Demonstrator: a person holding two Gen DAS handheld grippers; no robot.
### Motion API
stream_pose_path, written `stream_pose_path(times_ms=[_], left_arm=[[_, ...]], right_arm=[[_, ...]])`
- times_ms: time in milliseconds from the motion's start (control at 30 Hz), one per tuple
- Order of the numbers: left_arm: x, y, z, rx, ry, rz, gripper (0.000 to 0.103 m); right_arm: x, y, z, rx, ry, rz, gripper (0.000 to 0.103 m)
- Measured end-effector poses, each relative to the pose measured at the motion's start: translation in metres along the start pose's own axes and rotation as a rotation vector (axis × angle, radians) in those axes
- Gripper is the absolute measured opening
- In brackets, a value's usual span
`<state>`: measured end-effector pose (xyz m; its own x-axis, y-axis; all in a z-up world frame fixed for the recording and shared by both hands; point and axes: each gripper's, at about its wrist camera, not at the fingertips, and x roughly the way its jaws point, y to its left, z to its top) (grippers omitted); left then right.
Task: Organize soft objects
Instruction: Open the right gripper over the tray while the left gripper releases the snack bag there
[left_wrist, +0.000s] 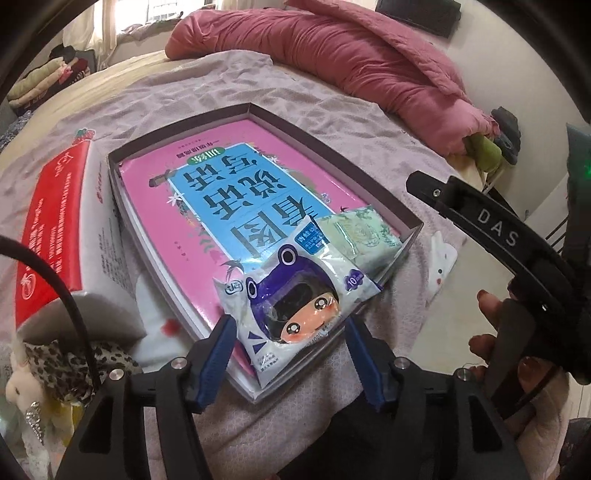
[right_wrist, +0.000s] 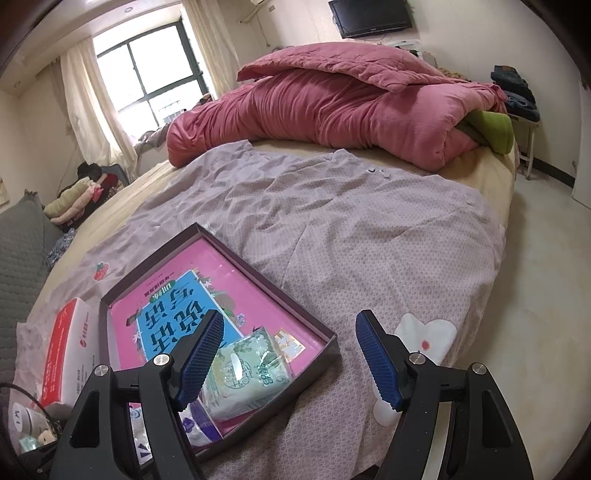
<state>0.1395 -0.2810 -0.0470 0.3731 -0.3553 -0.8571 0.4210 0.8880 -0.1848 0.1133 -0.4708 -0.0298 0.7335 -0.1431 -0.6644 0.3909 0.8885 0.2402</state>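
A shallow dark box (left_wrist: 284, 122) lies on the bed with a pink and blue book (left_wrist: 207, 206) inside. A purple cartoon tissue pack (left_wrist: 295, 295) and a green tissue pack (left_wrist: 358, 232) lie on the book at the box's near corner. My left gripper (left_wrist: 290, 332) is open, its blue pads on either side of the purple pack's near end. My right gripper (right_wrist: 291, 354) is open and empty above the bed, just right of the box (right_wrist: 258, 273). The green pack (right_wrist: 247, 373) sits beside its left finger. The purple pack (right_wrist: 199, 424) is partly hidden.
A red and white carton (left_wrist: 55, 229) stands left of the box, also in the right wrist view (right_wrist: 66, 354). A plush toy (left_wrist: 22, 380) lies at lower left. A rolled pink quilt (right_wrist: 332, 103) lies across the far bed. Folded clothes (right_wrist: 77, 199) lie far left.
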Motion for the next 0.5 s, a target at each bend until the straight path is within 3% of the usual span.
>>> stream_pose_path(times_ms=[367, 500], left_arm=[[-0.051, 0.018, -0.014, -0.077, -0.099, 0.009, 0.062], [-0.076, 0.032, -0.029, -0.150, -0.147, 0.017, 0.062]], right_arm=[[-0.013, 0.012, 0.000, -0.051, -0.065, 0.016, 0.075], [-0.020, 0.020, -0.001, -0.087, -0.091, 0.010, 0.075]])
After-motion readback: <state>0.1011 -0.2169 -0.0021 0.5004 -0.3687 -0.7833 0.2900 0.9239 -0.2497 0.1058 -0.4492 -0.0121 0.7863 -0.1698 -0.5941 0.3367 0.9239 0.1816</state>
